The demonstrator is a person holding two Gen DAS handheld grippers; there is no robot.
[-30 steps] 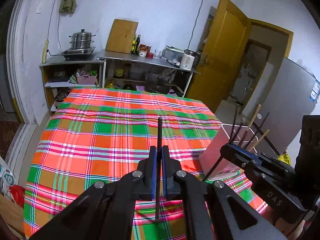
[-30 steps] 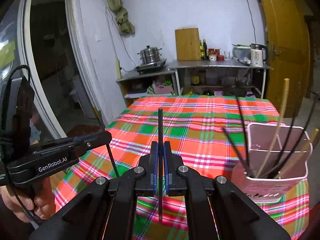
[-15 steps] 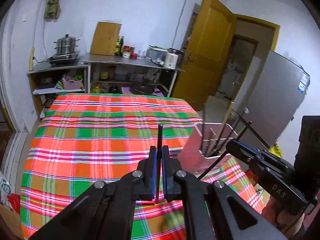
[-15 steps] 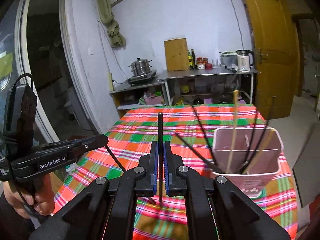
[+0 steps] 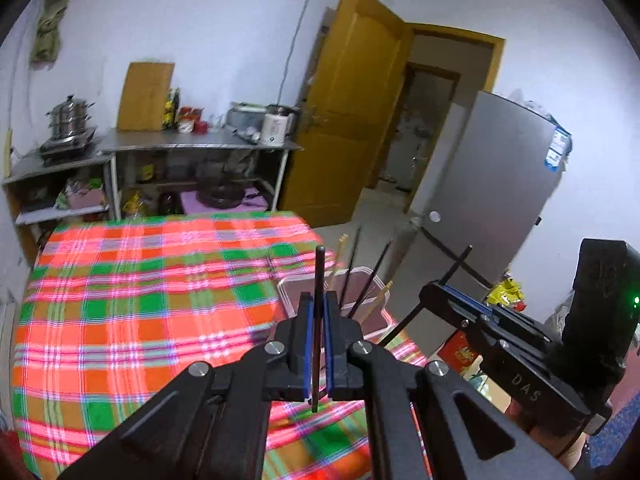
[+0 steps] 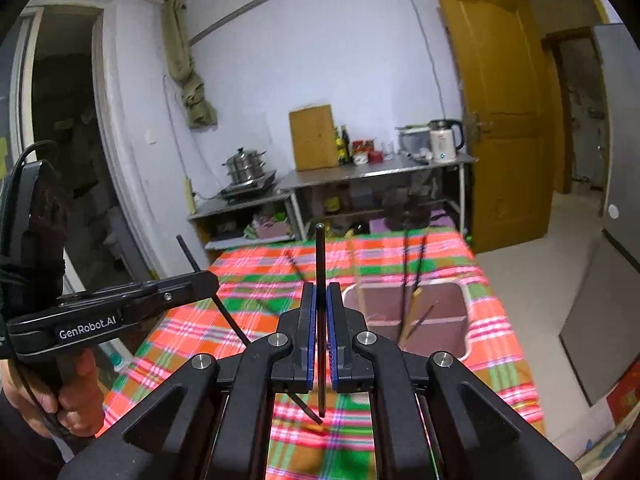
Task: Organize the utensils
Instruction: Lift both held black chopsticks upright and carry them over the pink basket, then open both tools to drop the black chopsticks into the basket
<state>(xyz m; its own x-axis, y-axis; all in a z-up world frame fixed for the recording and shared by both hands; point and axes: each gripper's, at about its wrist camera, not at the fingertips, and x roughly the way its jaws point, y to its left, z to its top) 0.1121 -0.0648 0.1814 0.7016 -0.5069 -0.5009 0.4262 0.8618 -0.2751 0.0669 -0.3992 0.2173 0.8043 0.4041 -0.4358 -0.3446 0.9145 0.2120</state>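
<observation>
Pale walls (image 6: 340,48), open yellow door (image 5: 352,120), steel shelves (image 6: 380,172), perhaps a grey fridge (image 5: 492,184).

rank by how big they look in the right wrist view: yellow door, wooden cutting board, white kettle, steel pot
1. yellow door
2. wooden cutting board
3. steel pot and white kettle: look about alike, so unranked

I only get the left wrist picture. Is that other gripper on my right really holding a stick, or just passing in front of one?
Observer: Holding it. In its own view the right gripper is shut on a black chopstick.
Operator: Is my gripper visible from there?
Observer: Yes, the left gripper shows at that view's left, a person's hand gripping its handle.
Operator: Anything inside the pink holder?
Observer: Yes, the pink holder shows a divider across its middle, with chopsticks standing in it.
</observation>
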